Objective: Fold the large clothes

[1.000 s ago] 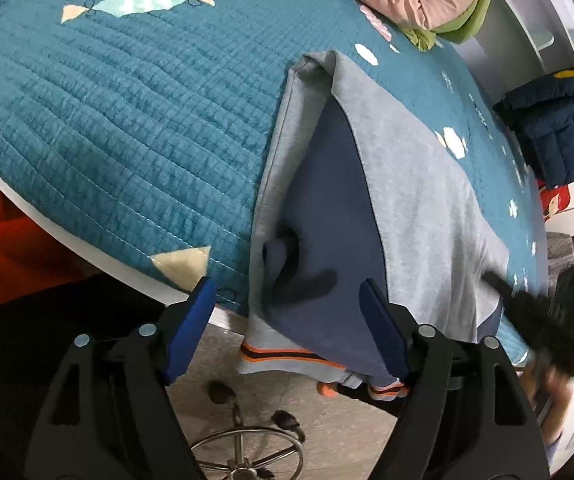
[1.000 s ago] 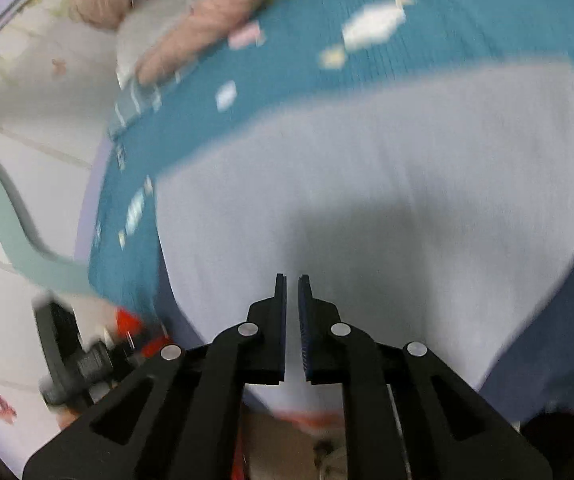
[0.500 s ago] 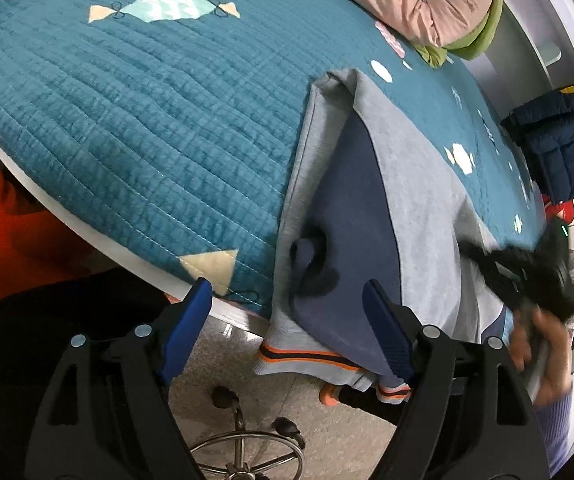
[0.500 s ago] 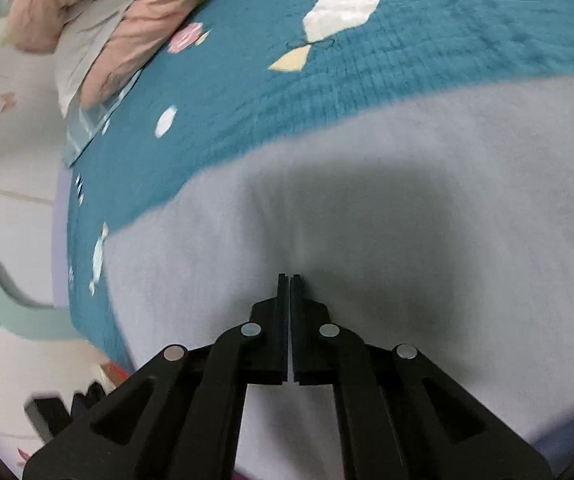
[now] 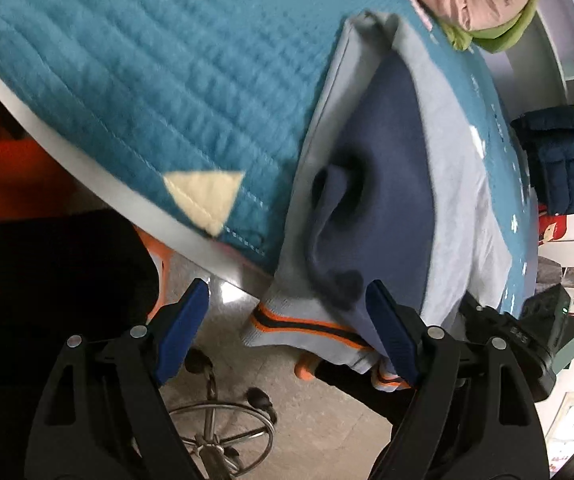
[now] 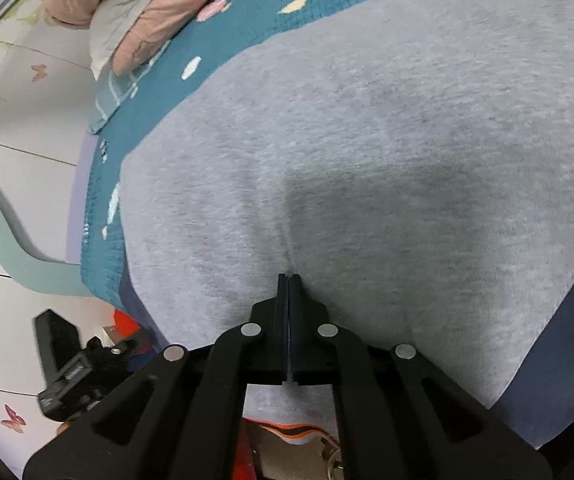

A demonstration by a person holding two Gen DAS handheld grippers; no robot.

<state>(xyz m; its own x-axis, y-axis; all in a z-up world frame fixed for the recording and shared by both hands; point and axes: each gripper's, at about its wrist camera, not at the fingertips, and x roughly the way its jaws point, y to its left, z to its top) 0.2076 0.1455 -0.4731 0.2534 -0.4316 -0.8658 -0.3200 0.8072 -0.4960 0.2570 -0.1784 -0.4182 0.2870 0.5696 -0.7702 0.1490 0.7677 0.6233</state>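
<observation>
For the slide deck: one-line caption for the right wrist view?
Right gripper shut, pinching the grey sweatshirt lying on the teal quilt.

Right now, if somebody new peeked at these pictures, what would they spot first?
Probably the big grey and navy sweatshirt spread on the teal quilt, its orange-striped hem hanging off the bed's edge. The right gripper is shut, pinching a crease of the grey cloth, while the left gripper is open near the hem. A pink padded jacket lies heaped at the bed's far end.
</observation>
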